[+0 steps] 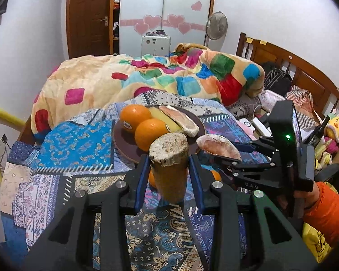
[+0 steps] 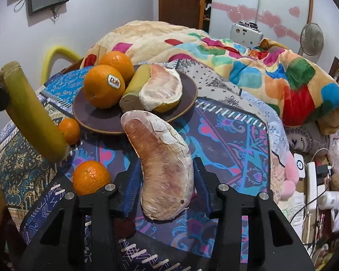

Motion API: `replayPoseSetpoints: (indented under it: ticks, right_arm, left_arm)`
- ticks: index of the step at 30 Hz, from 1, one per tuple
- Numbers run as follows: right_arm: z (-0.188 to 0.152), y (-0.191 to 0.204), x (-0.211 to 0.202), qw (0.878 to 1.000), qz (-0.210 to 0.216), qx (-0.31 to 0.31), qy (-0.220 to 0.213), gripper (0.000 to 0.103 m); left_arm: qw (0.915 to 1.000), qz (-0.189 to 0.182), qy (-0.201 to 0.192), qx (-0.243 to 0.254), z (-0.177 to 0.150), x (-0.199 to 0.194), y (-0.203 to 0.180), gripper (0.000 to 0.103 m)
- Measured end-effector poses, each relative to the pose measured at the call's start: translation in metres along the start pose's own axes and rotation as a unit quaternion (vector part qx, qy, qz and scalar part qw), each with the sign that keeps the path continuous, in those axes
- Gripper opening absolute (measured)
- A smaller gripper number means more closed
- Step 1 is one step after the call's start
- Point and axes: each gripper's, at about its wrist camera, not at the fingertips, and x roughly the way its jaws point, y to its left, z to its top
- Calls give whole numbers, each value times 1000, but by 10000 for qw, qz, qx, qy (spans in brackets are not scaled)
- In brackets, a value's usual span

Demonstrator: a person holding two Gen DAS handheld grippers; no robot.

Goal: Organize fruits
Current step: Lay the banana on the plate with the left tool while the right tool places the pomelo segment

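1. A patchwork cloth in blues and purples [image 2: 226, 135] covers the work surface; behind it lies a heaped fleece blanket with bright coloured squares [image 1: 169, 76].
2. A round dark brown plate [image 2: 187, 90] sits on the cloth. It carries two large oranges [image 2: 103, 87], one with a sticker, a cut length of yellow-green sugarcane [image 2: 135, 83] and a peeled pomelo segment lying in its rind [image 2: 161, 90].
3. The left gripper [image 1: 169, 169] has its blue-padded fingers [image 1: 142, 176] closed against a second cut sugarcane piece, yellow-green with a rough pale end [image 1: 169, 164], held off the cloth and near the plate's front edge.
4. The right gripper [image 2: 167, 180] clamps a pale pink, curved, peeled pomelo segment [image 2: 162, 167] between its fingers, the tip of the segment just short of the plate rim.
5. Two small mandarins lie loose on the cloth: one [image 2: 69, 129] just beside the plate and partly behind the held sugarcane, the other [image 2: 91, 177] right by the right gripper's left finger.
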Motion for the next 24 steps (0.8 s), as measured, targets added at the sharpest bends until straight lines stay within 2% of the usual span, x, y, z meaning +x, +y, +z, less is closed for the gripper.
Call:
replayPoseSetpoints:
  ticks: [12,24]
  right_arm:
    - [19,-2,-19,9989,41,128,-446,42]
    - [38,-5,-5,9982,76,241,-537,42]
  left_arm:
    - [9990,314,-310,-87,32,0,26,35]
    - [9979,637,-152,0,53,49,49,35]
